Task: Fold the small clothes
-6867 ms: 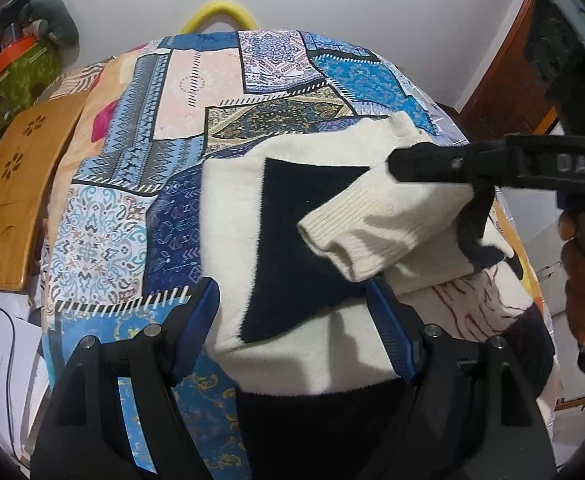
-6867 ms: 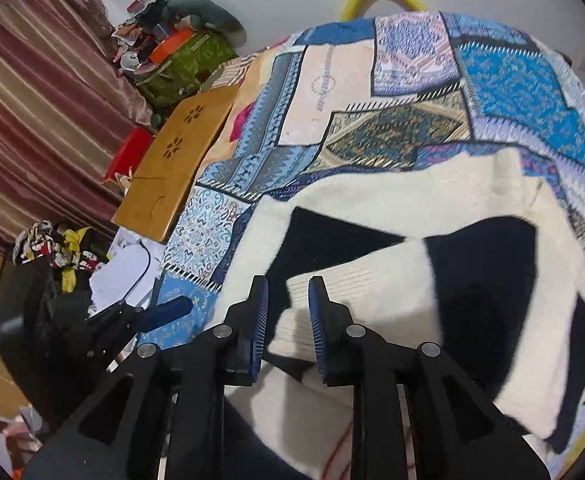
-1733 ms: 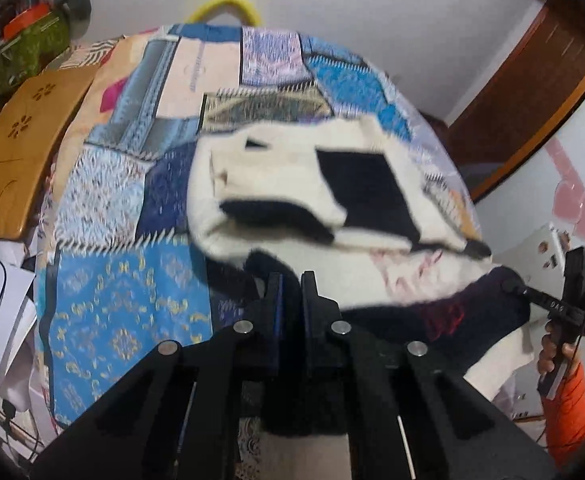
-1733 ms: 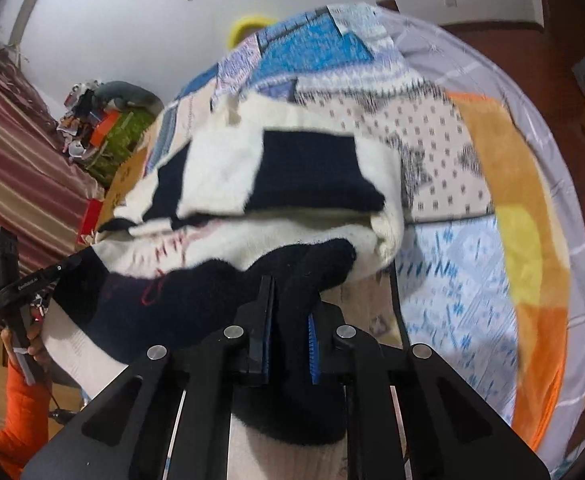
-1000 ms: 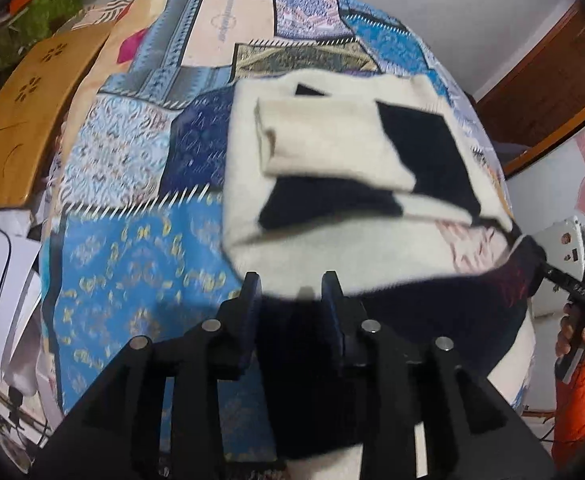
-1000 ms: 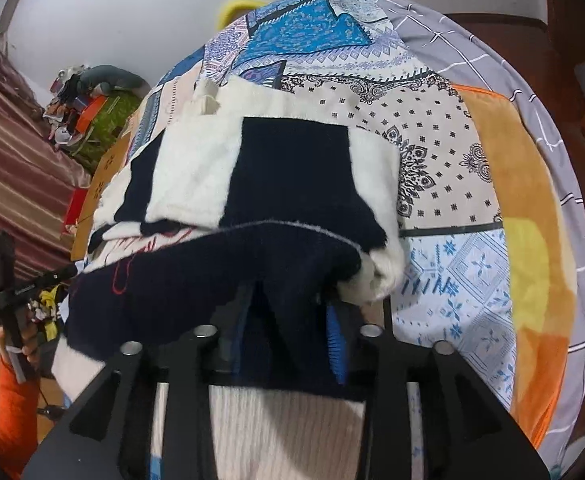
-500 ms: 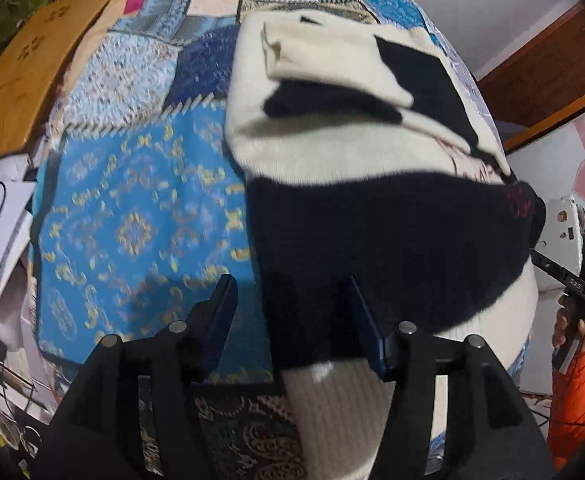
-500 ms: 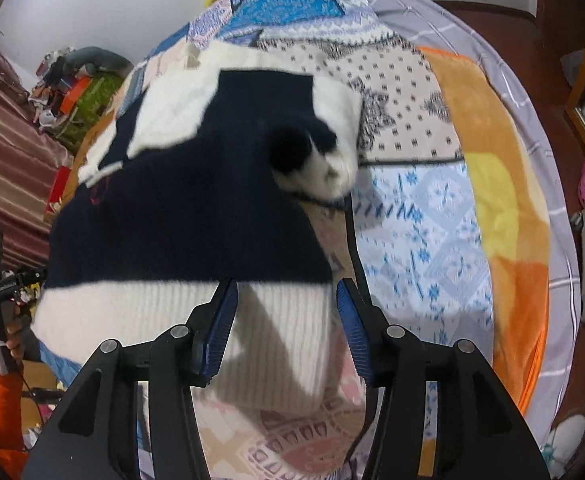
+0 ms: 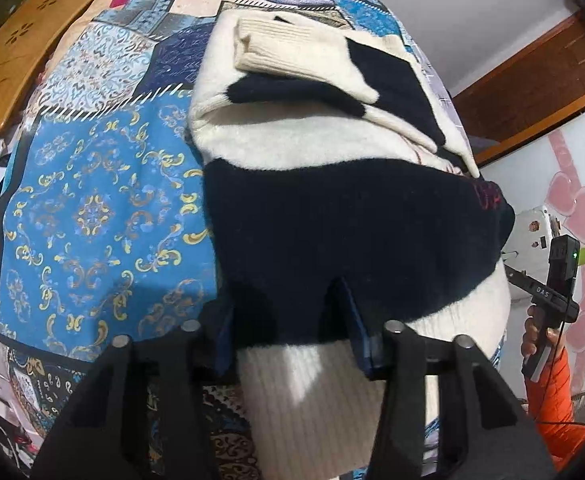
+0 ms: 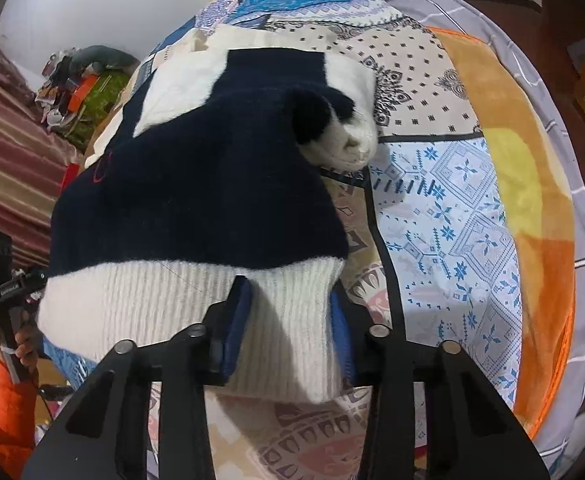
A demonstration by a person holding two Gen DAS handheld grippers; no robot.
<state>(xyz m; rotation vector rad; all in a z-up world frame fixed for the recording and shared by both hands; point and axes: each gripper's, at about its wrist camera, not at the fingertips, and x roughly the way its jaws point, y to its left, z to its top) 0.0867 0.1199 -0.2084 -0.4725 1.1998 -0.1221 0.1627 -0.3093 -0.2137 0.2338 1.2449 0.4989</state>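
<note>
A cream and navy knit sweater (image 9: 332, 184) lies on the patchwork bedspread (image 9: 92, 208), sleeves folded across its chest and the ribbed cream hem nearest me. My left gripper (image 9: 288, 320) is open, its blue-padded fingers spread either side of the hem's left corner. In the right wrist view the sweater (image 10: 196, 176) lies with its ribbed hem (image 10: 180, 304) toward me. My right gripper (image 10: 288, 320) is open, its fingers astride the hem's right corner. A bunched sleeve fold (image 10: 340, 132) sticks up at the sweater's right edge.
A wooden board (image 9: 8, 56) lies off the bed's left side. An orange blanket (image 10: 532, 200) covers the bed's right edge. Clutter (image 10: 80, 80) and a striped curtain (image 10: 0, 152) are at the far left. The other gripper shows at each view's edge (image 9: 552, 284) (image 10: 4, 280).
Both grippers were shut on the sweater's lower edge and carried it up over the body. They have since opened, let it drop, and drawn back to the ribbed hem.
</note>
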